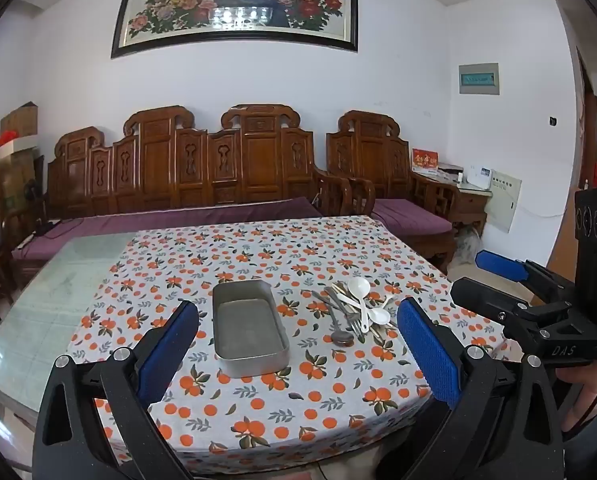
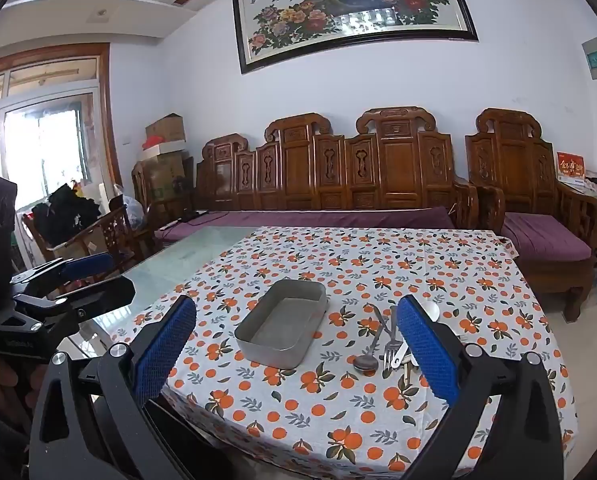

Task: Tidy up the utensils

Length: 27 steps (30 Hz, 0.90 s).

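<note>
An empty grey metal tray (image 1: 250,328) (image 2: 282,328) sits on the orange-patterned tablecloth (image 1: 298,400). To its right lies a loose pile of utensils (image 1: 350,312) (image 2: 382,344): white spoons (image 1: 358,288), metal forks (image 2: 390,350), a metal spoon (image 2: 365,362) and chopsticks. My left gripper (image 1: 298,306) (image 2: 122,274) hovers open in front of the tray, well short of it. My right gripper (image 2: 297,304) (image 1: 467,273) is also open and empty. Its right finger (image 2: 426,352) hides part of the pile.
The cloth leaves bare glass tabletop (image 1: 58,300) (image 2: 170,268) on the left. A carved wooden bench (image 1: 226,168) with purple cushions stands behind the table, with an armchair (image 2: 538,216) to its right. A chair piled with dark clothing (image 2: 74,216) stands far left.
</note>
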Each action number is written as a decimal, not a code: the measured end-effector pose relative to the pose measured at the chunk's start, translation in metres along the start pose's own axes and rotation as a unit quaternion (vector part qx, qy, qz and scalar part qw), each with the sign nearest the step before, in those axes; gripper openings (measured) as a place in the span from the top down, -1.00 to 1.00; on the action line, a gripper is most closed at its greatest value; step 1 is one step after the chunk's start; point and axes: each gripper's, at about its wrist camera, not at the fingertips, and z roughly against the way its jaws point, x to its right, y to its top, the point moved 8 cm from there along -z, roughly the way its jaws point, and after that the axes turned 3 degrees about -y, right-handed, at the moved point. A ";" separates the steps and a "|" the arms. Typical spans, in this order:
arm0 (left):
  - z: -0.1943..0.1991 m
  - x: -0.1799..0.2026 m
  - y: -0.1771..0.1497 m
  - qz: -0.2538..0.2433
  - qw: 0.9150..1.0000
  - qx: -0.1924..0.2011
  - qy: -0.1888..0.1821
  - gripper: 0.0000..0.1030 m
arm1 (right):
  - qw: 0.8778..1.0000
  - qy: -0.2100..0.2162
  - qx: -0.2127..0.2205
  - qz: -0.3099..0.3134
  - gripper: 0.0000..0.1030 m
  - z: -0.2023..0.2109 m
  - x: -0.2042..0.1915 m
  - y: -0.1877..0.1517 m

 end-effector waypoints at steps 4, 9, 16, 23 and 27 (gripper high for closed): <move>0.000 0.000 0.000 0.001 1.000 0.003 -0.001 -0.87 | 1.000 0.000 -0.001 0.000 -0.95 0.000 0.000 0.000; 0.000 0.000 0.000 0.000 1.000 0.002 0.000 -0.87 | 1.000 0.000 0.001 0.000 -0.95 0.002 0.000 0.000; 0.000 0.000 0.000 -0.001 1.000 0.002 0.001 -0.87 | 1.000 0.000 0.002 -0.001 -0.95 0.001 0.000 0.000; 0.000 -0.001 0.001 0.000 1.000 0.003 0.000 -0.87 | 1.000 0.001 0.001 -0.002 -0.95 0.001 0.000 0.000; 0.000 -0.001 0.001 -0.001 1.000 0.004 0.000 -0.87 | 1.000 0.000 0.002 -0.002 -0.95 0.001 0.000 0.001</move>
